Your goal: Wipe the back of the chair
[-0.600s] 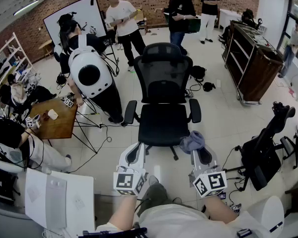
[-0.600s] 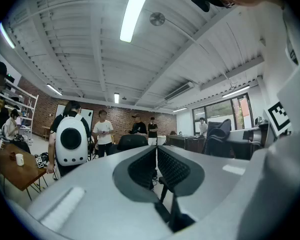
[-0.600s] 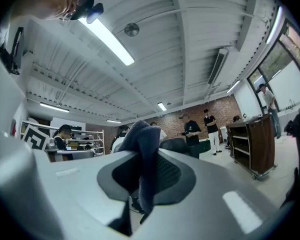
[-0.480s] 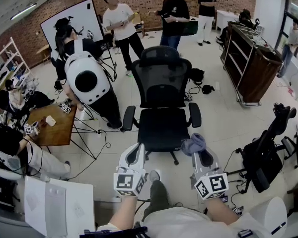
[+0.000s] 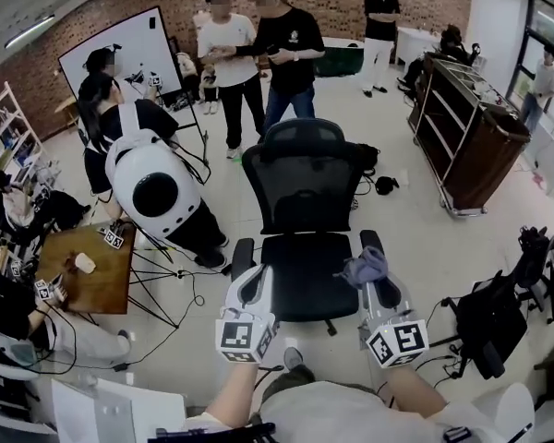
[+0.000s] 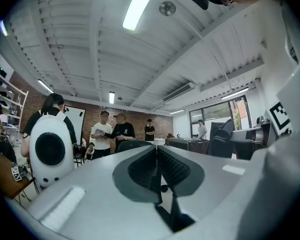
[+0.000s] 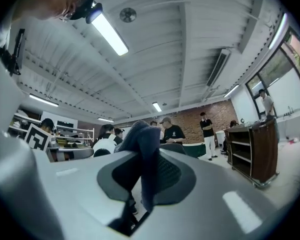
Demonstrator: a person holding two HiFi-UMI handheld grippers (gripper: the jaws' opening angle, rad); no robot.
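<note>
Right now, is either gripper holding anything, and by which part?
The right gripper is shut on the blue-grey cloth, pinching a bunched fold; the rest bulges past the jaw tips. The left gripper is shut and empty.

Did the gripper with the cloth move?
Yes. The right gripper carried its cloth forward, from the front corner of the chair seat up to its armrest.

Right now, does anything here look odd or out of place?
Nothing spilled or broken. The chair stands upright; the right tongs grip a grey cloth. Only loose cables straggle over the floor beside it.
</note>
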